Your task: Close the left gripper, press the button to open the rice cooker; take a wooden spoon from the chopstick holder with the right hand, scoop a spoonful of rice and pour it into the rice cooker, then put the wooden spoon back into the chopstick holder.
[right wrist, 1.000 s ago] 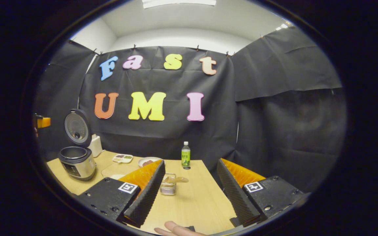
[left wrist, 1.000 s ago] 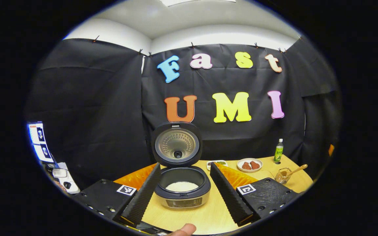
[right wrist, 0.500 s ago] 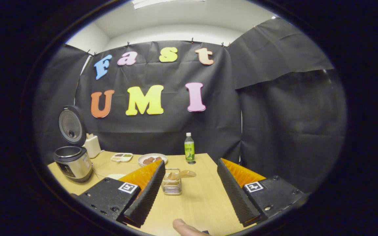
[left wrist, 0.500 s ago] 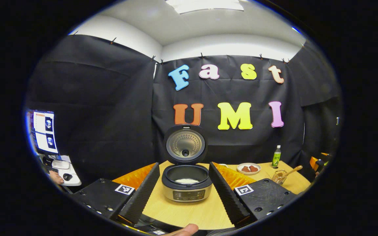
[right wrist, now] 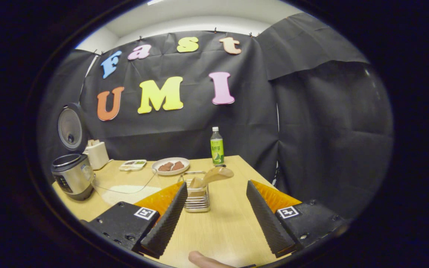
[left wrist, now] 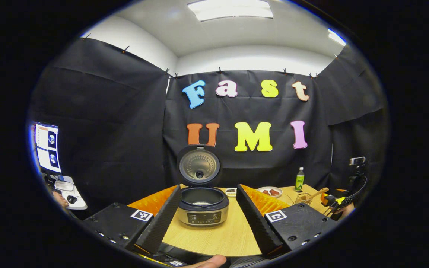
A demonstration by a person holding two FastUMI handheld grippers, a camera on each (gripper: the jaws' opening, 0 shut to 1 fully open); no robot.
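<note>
1. Left gripper view: the left gripper has drawn back from the rice cooker over the last second; the cooker now sits smaller and farther off between the fingers. Jaws stand wide apart, holding nothing. The cooker lid is upright and open, so the button step reads as done.
2. Same view: the right gripper has come into sight at the far right edge, near the chopstick holder.
3. Right gripper view: the right gripper has closed in on the chopstick holder, which now stands larger, just beyond the fingertips. Jaws apart, empty. The wooden spoon rests in the holder, bowl up, tilted right; judged: the grasp comes next.
4. Writing: the bottle carries a green label, too small to read. Panel markings on the cooker are illegible.
</note>
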